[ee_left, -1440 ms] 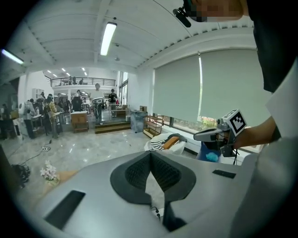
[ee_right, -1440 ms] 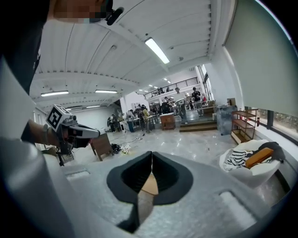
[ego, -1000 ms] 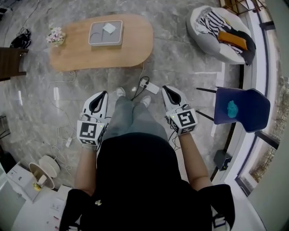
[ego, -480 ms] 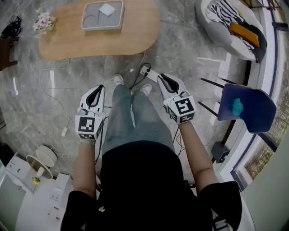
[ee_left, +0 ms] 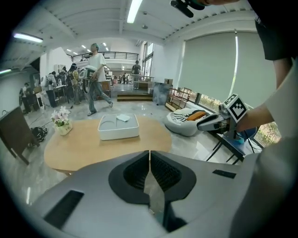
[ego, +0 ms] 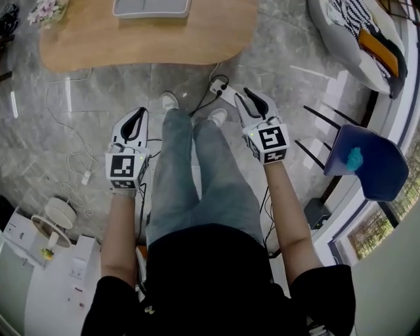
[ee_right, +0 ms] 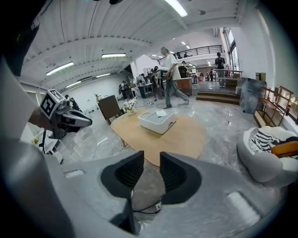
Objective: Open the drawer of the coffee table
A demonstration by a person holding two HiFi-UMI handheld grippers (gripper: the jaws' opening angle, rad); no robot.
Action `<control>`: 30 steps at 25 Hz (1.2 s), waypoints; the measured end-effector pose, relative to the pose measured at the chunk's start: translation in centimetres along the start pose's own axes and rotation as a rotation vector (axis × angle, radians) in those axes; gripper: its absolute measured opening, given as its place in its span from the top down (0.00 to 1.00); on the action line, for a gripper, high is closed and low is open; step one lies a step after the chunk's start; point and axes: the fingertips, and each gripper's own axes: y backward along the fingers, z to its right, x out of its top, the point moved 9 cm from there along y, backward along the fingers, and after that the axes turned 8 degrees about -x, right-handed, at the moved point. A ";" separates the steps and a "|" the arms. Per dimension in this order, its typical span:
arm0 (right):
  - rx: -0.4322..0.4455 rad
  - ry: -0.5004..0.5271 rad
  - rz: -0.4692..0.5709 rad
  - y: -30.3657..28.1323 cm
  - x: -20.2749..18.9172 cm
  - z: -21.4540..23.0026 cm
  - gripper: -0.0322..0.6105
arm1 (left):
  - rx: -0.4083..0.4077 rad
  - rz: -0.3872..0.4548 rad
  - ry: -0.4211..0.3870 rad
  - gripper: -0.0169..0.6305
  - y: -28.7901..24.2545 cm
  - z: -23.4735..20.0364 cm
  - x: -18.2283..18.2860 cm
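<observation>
The oval wooden coffee table [ego: 144, 36] stands ahead of the person's feet, and no drawer shows on it in any view. My left gripper [ego: 136, 117] is held beside the left knee, well short of the table, its jaws shut on nothing. My right gripper [ego: 249, 96] hangs beside the right knee, also apart from the table. Its jaws are opening, with a narrow gap and nothing between them. Beyond the shut left gripper [ee_left: 149, 160] the left gripper view shows the table [ee_left: 93, 144]. The table [ee_right: 177, 137] also lies past the parted right gripper [ee_right: 152, 169].
A white tray [ego: 151, 8] and a small flower pot [ego: 46, 10] sit on the tabletop. A power strip [ego: 220, 86] and cables lie on the floor by the feet. A blue chair [ego: 367, 167] and a beanbag [ego: 357, 36] stand at the right. People walk in the background.
Both grippers have come down beside the legs. The table has slid toward the top edge of the head view. The right gripper's jaws have parted.
</observation>
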 end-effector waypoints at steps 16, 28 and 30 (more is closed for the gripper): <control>0.004 0.127 -0.147 -16.9 -10.0 1.1 0.63 | -0.033 -0.089 -0.008 0.84 -12.8 -11.4 -11.1; -0.037 0.138 -0.071 -26.5 -15.6 2.7 0.56 | -0.098 -0.174 -0.081 0.66 -21.5 -18.0 -18.3; -0.049 0.139 -0.036 -27.4 -15.8 2.8 0.56 | -0.093 -0.148 -0.099 0.63 -22.4 -19.1 -18.6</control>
